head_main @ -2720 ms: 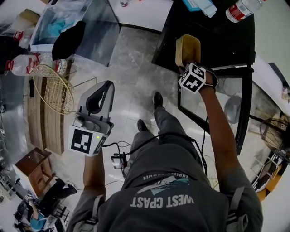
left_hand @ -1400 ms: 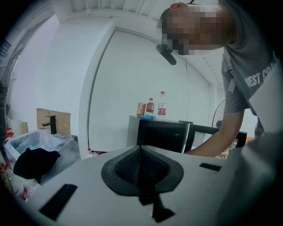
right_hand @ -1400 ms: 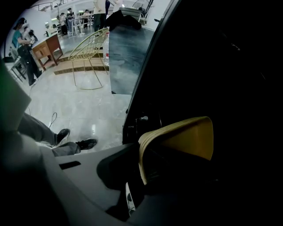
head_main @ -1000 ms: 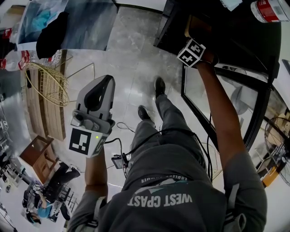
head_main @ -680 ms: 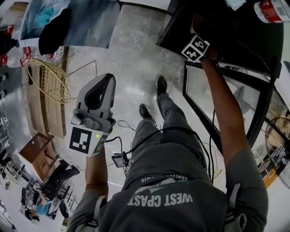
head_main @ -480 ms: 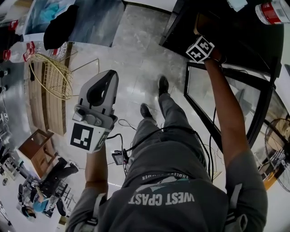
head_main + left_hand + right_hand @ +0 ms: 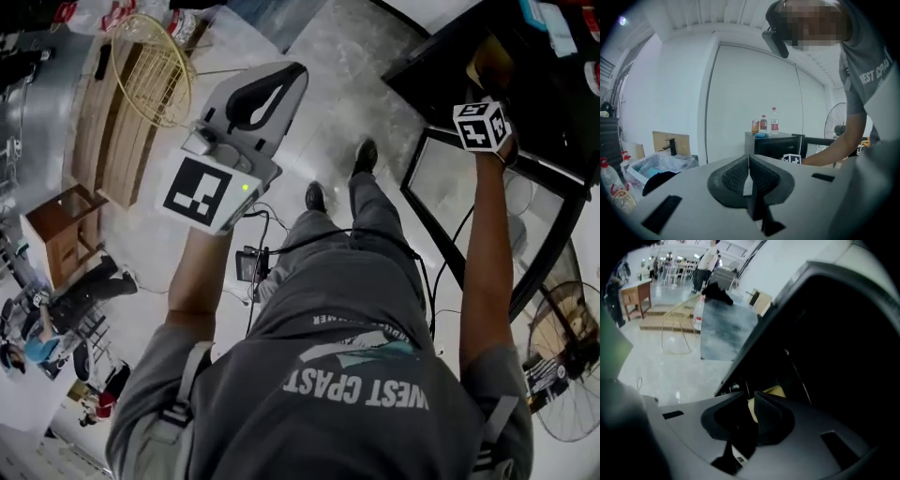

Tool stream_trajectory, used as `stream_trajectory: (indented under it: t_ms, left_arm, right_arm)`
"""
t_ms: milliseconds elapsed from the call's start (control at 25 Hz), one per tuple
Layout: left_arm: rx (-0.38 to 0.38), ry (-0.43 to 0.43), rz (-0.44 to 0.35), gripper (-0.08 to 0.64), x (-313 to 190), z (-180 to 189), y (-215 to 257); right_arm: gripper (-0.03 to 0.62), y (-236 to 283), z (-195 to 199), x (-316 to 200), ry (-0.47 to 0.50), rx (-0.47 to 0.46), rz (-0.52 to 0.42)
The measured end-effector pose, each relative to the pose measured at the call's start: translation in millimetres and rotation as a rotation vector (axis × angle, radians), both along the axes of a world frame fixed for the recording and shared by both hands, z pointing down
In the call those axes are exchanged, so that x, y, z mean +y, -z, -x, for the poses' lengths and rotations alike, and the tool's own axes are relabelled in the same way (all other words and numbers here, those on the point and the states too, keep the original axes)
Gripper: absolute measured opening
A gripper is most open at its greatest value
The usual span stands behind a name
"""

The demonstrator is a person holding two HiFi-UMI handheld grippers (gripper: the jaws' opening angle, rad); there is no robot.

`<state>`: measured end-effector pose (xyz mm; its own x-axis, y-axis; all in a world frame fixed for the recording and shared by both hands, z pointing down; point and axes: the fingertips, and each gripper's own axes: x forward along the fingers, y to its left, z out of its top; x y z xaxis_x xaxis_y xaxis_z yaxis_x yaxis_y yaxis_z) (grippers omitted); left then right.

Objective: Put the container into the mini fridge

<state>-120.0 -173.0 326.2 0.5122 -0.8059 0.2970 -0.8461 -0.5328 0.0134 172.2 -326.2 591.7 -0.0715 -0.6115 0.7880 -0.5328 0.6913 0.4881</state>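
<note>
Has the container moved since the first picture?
Yes. Against the fridge door, the container has gone inward: earlier it hung at the opening's edge, now it sits inside the dark cavity.

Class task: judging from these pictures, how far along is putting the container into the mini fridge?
Done: the door of the mini fridge is open and the container is inside the dark compartment. In hand: the right gripper has its jaws closing, the container's yellow edge between them. Left: release it, draw out, probably shut the door. The left gripper is shut and empty.
</note>
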Motion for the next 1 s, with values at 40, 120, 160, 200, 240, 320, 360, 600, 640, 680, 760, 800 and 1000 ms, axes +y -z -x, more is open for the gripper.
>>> stream_trajectory:
  t_ms: [40, 120, 160, 200, 240, 320, 360, 600, 640, 680, 760, 800, 1000]
  left_arm:
    - [0.01, 0.009, -0.015, 0.023, 3.2, 4.9, 6.6]
    - [0.019, 0.028, -0.042, 0.023, 11.3, 13.8, 18.3]
    - [0.017, 0.037, -0.054, 0.023, 15.8, 18.0, 23.2]
    - [0.014, 0.042, -0.067, 0.023, 20.7, 22.3, 28.2]
    - [0.011, 0.045, -0.078, 0.023, 26.0, 27.2, 33.0]
    - [0.012, 0.05, -0.095, 0.023, 38.1, 39.8, 43.9]
    - [0.016, 0.05, -0.105, 0.023, 45.2, 46.9, 50.1]
    - [0.041, 0.055, -0.17, 0.023, 85.7, 73.4, 84.0]
    - [0.044, 0.056, -0.179, 0.023, 90.5, 74.6, 87.9]
    - [0.045, 0.056, -0.186, 0.023, 95.9, 76.2, 90.9]
    - [0.049, 0.051, -0.194, 0.023, 108.9, 80.5, 96.8]
    - [0.053, 0.047, -0.199, 0.023, 116.4, 82.7, 100.4]
    - [0.07, 0.022, -0.234, 0.023, 144.6, 90.9, 116.6]
  right_arm:
    - [0.075, 13.5, 9.3, 9.5, -0.007, -0.046, -0.006]
    - [0.048, 42.5, 29.7, 30.9, -0.012, -0.146, -0.017]
    - [0.044, 59.1, 40.8, 41.9, -0.007, -0.197, -0.024]
    - [0.041, 77.3, 52.2, 52.2, -0.001, -0.252, -0.032]
    - [0.038, 97.1, 63.8, 61.5, 0.004, -0.312, -0.043]
    - [0.035, 140.4, 89.3, 80.0, 0.02, -0.446, -0.067]
    - [0.034, 163.0, 103.9, 91.3, 0.035, -0.511, -0.077]
    - [0.028, 284.7, 167.4, 162.0, 0.172, -0.752, -0.137]
    - [0.028, 302.0, 173.0, 171.6, 0.197, -0.792, -0.142]
    - [0.028, 317.8, 178.6, 182.0, 0.221, -0.827, -0.146]
    - [0.028, 346.1, 190.2, 205.5, 0.261, -0.886, -0.146]
    - [0.028, 358.8, 196.4, 217.9, 0.275, -0.917, -0.139]
    - [0.027, 410.8, 217.1, 265.4, 0.316, -1.04, -0.113]
